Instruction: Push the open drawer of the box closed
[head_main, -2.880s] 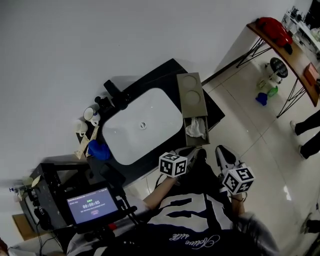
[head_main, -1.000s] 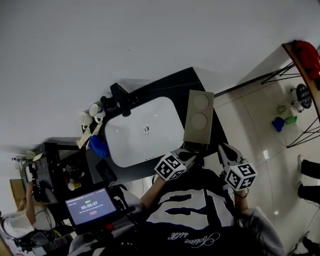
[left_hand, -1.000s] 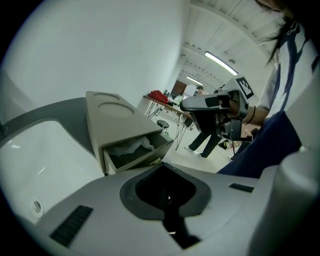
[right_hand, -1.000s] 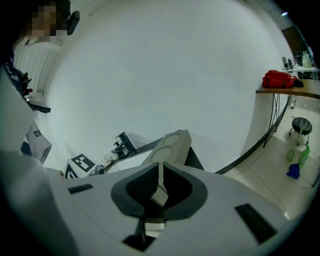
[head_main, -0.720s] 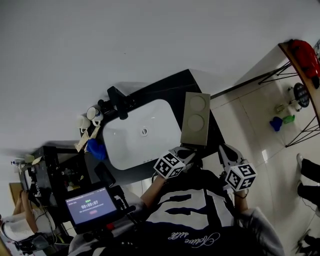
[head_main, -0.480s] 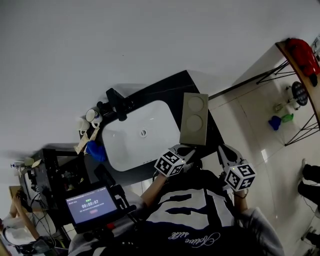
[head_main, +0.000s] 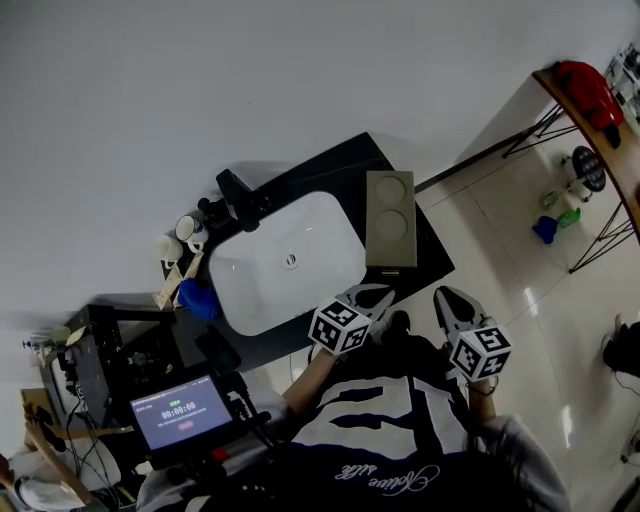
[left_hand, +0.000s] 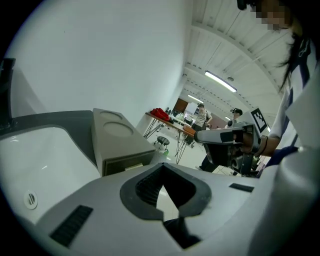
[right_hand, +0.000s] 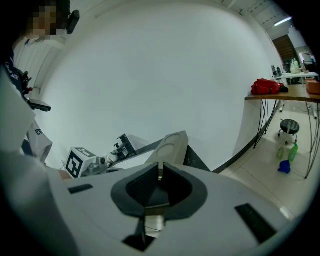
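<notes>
My left tongs (left_hand: 162, 167) are pressed together with nothing between the pads, hanging just short of the near end of the grey-green rectangular box (head_main: 390, 205), clear of it. My right tongs (right_hand: 160, 172) are likewise closed and empty, held further out to the right of the box, over the floor tiles. The box's drawer (head_main: 391, 268) sits pushed in, its front about flush with the box's near end. The box lies lengthwise on the right part of the black desk (head_main: 435, 250), two round recesses in its lid. Left of the box is a white ceramic basin (head_main: 285, 260), with a black tap (head_main: 238, 190) beyond that.
</notes>
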